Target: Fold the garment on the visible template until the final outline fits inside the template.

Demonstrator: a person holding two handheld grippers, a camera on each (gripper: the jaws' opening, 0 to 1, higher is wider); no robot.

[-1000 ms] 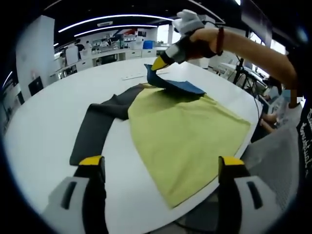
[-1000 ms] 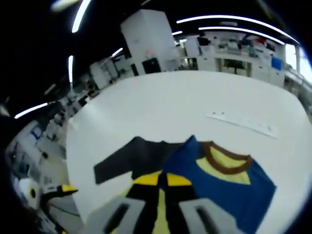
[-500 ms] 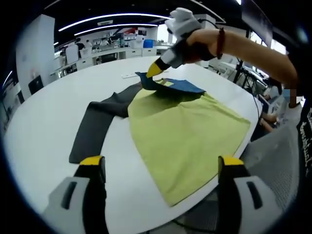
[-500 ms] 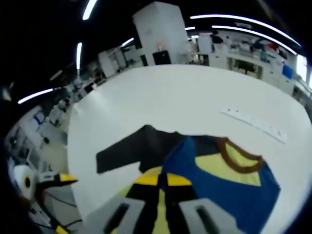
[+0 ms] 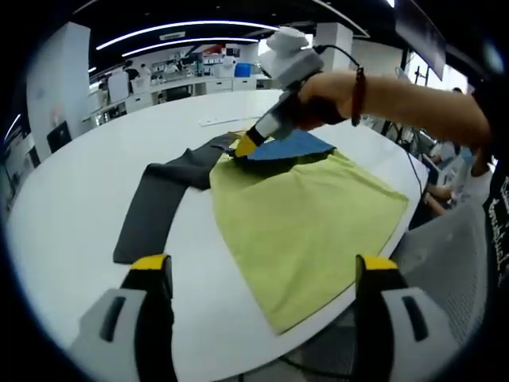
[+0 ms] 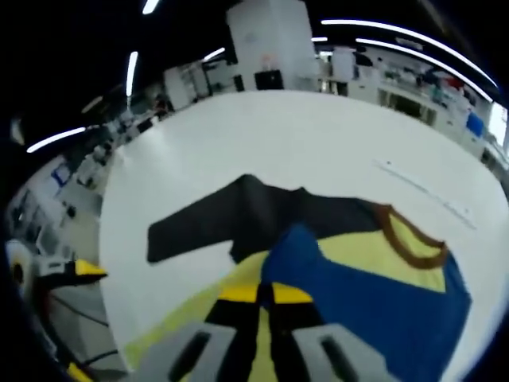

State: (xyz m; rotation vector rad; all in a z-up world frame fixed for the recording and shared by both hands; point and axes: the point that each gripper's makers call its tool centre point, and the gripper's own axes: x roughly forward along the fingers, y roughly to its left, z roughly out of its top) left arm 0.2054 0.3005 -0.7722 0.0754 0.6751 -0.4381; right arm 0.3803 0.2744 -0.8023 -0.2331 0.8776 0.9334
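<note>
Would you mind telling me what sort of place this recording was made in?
Probably an open-plan lab or workshop: a large white round table holds the garment, rows of white workbenches stand behind, and long strip lights curve overhead.

A soft, matt cloth garment (image 5: 306, 215) lies on my smooth white bench (image 5: 71, 199), whose surface has a faint sheen. Its lime-yellow body looks like fine knit; the charcoal sleeve (image 5: 155, 203) and blue panel (image 6: 382, 302) are equally matt. My left gripper (image 5: 262, 274) has grey plastic jaws with glossy yellow tips.
</note>
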